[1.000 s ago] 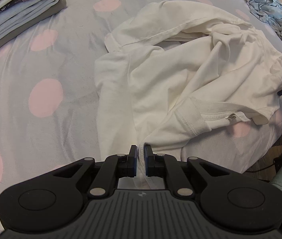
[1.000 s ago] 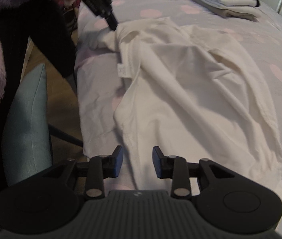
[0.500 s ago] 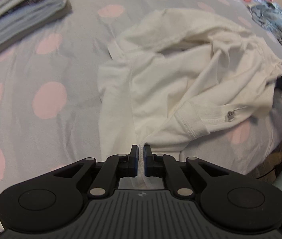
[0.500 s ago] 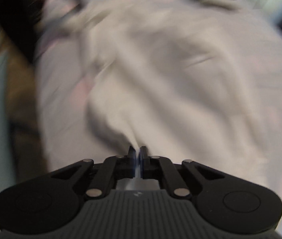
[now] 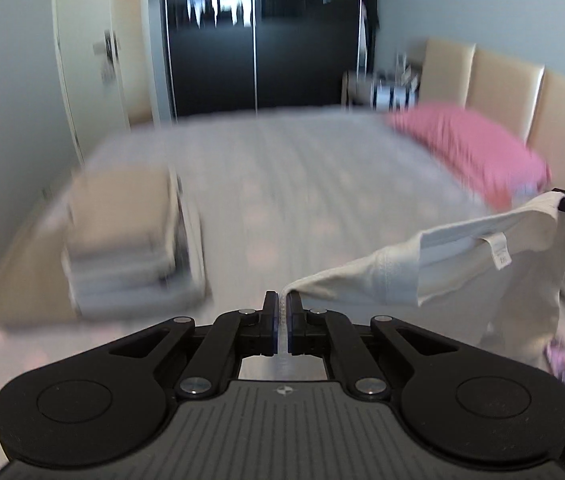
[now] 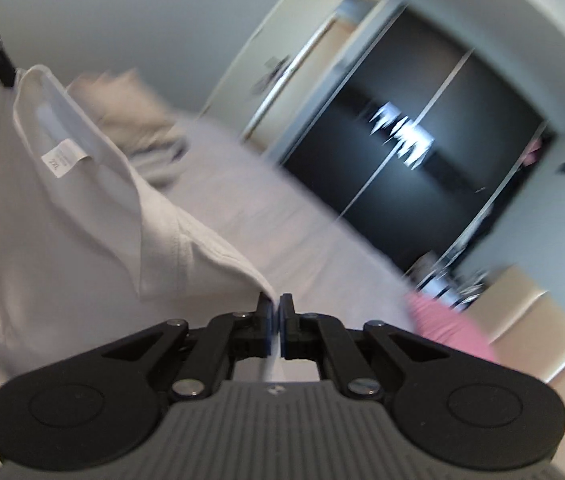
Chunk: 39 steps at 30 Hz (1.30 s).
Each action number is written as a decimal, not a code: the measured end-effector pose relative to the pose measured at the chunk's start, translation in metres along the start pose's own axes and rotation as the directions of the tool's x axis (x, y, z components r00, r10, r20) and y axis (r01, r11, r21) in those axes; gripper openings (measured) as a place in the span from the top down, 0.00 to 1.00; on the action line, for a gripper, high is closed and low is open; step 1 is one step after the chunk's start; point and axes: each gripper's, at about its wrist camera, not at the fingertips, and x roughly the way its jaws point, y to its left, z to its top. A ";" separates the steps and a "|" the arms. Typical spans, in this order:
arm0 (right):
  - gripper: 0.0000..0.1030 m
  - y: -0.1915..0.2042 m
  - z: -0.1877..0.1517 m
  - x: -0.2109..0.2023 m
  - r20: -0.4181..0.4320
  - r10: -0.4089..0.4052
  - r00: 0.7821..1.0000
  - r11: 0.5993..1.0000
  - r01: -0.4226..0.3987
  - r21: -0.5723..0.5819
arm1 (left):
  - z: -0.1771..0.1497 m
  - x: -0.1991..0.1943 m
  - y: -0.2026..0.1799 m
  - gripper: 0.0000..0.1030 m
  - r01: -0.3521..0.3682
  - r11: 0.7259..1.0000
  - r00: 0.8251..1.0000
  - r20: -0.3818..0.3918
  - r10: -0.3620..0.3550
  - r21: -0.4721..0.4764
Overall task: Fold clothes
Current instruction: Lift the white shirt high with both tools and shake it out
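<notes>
Now the big bed lies below you, with a pink pillow and a stack of folded clothes on it. Your white shirt hangs in the air above the bed, stretched between both tools. Your left tool pinches one edge tight. Your right tool pinches the other. A small tag dangles from the shirt.

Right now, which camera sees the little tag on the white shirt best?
The left wrist view: the tag hangs sharp on the white shirt, stretched between the left gripper and right gripper. The right wrist view shows it too, tilted and a bit softer.
</notes>
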 end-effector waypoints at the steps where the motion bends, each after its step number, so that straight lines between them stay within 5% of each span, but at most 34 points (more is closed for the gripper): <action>1: 0.97 -0.013 0.015 -0.009 0.031 -0.032 0.999 0.999 0.032 0.009 | 0.018 -0.011 -0.003 0.98 -0.010 1.000 0.999 0.039 0.010 0.007; 6: 0.97 -0.063 0.084 -0.064 0.189 -0.213 0.959 0.977 0.212 0.025 | 0.085 -0.087 -0.020 0.98 -0.036 0.999 0.962 0.272 0.025 0.034; 13: 0.96 -0.094 0.137 -0.150 0.378 -0.371 0.848 0.926 0.369 0.080 | 0.133 -0.187 -0.040 0.98 -0.060 0.997 0.850 0.527 0.023 0.054; 23: 0.97 -0.115 0.137 -0.181 0.334 -0.381 0.862 0.924 0.340 0.177 | 0.129 -0.240 -0.066 0.98 0.008 0.996 0.759 0.647 -0.067 0.093; 27: 0.96 -0.104 0.133 -0.216 0.403 -0.411 0.817 0.912 0.365 0.190 | 0.116 -0.266 -0.068 0.98 -0.011 0.995 0.728 0.683 -0.059 0.098; 34: 0.96 -0.105 0.140 -0.264 0.520 -0.431 0.737 0.902 0.371 0.223 | 0.107 -0.289 -0.059 0.98 0.020 0.997 0.701 0.709 -0.071 0.080; 37: 0.96 -0.109 0.141 -0.256 0.515 -0.436 0.738 0.900 0.370 0.233 | 0.114 -0.267 -0.047 0.98 0.057 0.996 0.725 0.683 -0.092 0.074; 39: 0.96 -0.112 0.138 -0.237 0.488 -0.424 0.763 0.906 0.354 0.235 | 0.124 -0.234 -0.034 0.98 0.071 0.996 0.765 0.637 -0.092 0.058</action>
